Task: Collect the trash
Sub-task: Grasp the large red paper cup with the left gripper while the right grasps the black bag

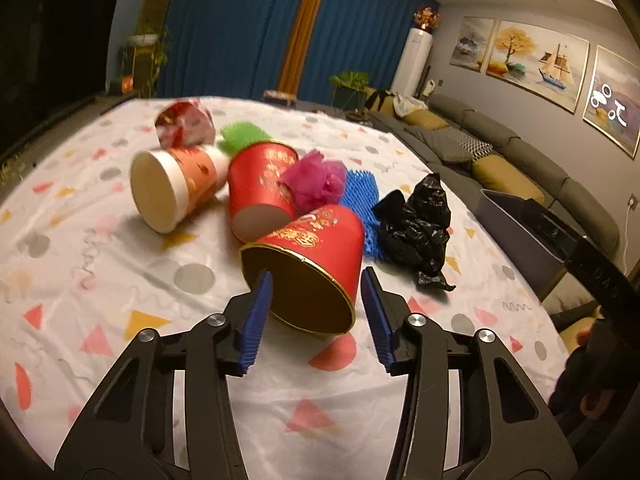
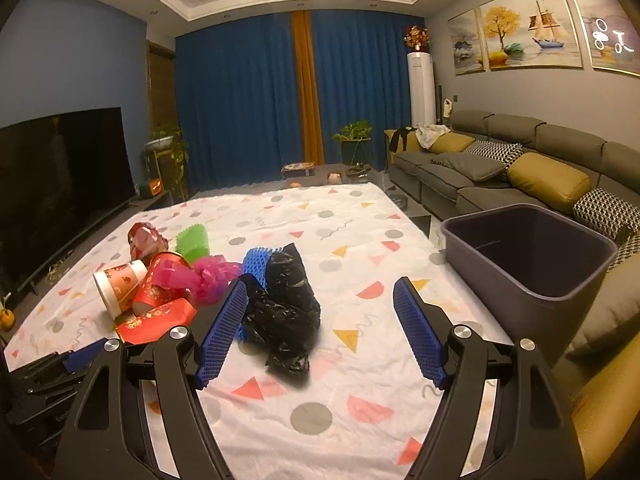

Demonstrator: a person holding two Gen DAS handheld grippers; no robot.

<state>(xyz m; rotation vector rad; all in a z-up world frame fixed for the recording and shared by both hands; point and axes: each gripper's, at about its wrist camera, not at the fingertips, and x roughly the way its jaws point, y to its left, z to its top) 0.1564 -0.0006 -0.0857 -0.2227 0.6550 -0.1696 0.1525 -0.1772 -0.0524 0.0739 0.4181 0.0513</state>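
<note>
A pile of party litter waits on a cloth-covered table (image 2: 320,216) as two pairs of tongs close in. The left tongs (image 1: 316,292) stand part-open astride a red paper cup (image 1: 316,248) with gold print and a gilt rim. The cup lies on its side directly ahead of them, mouth toward the camera, long axis running away between the two ribbed blue pads. The left pad looks to be at or just inside the rim and the right pad just beside the wall; no firm squeeze shows, so the cup still rests on the cloth. These tongs are plainly the nearer to it.

The right tongs (image 2: 320,304) stand wide with nothing gripped. A crumpled black plastic bag (image 2: 286,308), glossy and limp, lies just ahead and toward their left pad. A grey plastic bin (image 2: 532,280), open-topped, stands beyond their right pad at the table's edge.

Farther ahead of the left tongs lie a second red cup (image 1: 258,188), a white-rimmed paper tub (image 1: 172,188) on its side, pink tissue (image 1: 314,182), blue foam netting (image 1: 360,196), green netting (image 1: 240,134) and a red foil wrapper (image 1: 184,124). The thin-walled cup would likely crush under a hard pinch.
</note>
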